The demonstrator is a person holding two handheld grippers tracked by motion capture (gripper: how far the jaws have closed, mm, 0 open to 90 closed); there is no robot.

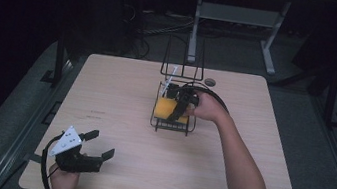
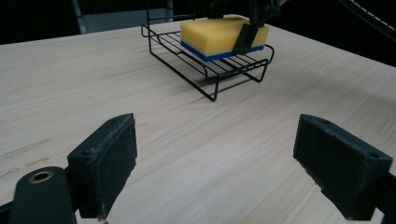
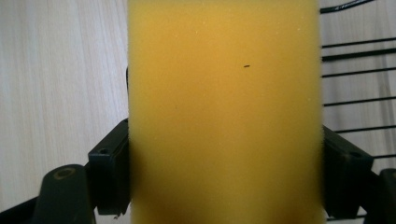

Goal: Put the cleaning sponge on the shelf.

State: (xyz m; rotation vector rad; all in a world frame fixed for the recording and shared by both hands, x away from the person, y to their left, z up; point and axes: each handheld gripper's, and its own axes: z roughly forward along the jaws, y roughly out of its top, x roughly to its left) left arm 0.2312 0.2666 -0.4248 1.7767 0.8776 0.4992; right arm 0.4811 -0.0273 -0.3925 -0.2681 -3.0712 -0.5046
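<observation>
A yellow sponge [image 1: 167, 108] with a blue underside lies on the low shelf of a black wire rack [image 1: 172, 126] near the middle of the table. My right gripper [image 1: 171, 104] reaches in from the right, its jaws pressed against both sides of the sponge [image 3: 224, 93]. In the right gripper view the rack wires [image 3: 355, 70] run to the right of the sponge. My left gripper [image 1: 102, 144] rests near the table's front left corner, open and holding nothing. In the left gripper view, the left gripper [image 2: 215, 158] faces the sponge [image 2: 219, 35] and the rack [image 2: 210, 77] across bare wood.
A tall wire frame [image 1: 183, 59] rises at the rack's far end. A round cable hole [image 1: 210, 82] sits near the table's back edge. The wooden table [image 1: 120, 97] has free room left and front of the rack. A grey desk frame [image 1: 238, 19] stands behind on the floor.
</observation>
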